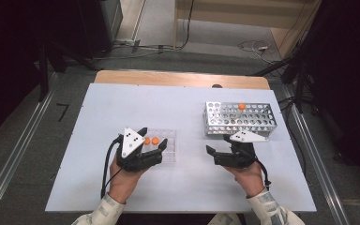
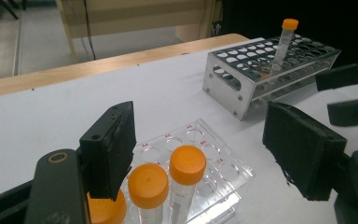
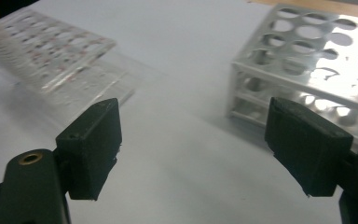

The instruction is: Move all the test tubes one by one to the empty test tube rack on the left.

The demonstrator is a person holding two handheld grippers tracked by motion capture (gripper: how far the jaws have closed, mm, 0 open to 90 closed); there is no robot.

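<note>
Fingers of the left gripper (image 2: 200,154), flat black pads with a matte, slightly scuffed face, stand wide apart and clamp nothing; between and just below them rise orange-capped tubes (image 2: 186,164), clear plastic cylinders with smooth round screw caps, three caps showing in the left gripper view, one partly behind the left pad. These tubes stand upright at the near end of a clear acrylic rack (image 2: 214,161), a transparent block with rows of round wells and small red marks beside them; its other wells that show hold nothing. Right gripper (image 3: 193,149) likewise has its blocky black pads spread wide with bare white table surface (image 3: 182,84) between them, gripping nothing; from above it sits just in front of the metal rack (image 1: 240,118). That rack is a shiny sheet-metal box, perforated with round holes on top and oval slots on its side, and it carries one slim tube (image 2: 283,41) with an orange cap, slightly tilted. Both racks rest well apart on the smooth white sheet, over a pale wood tabletop (image 1: 178,78).
</note>
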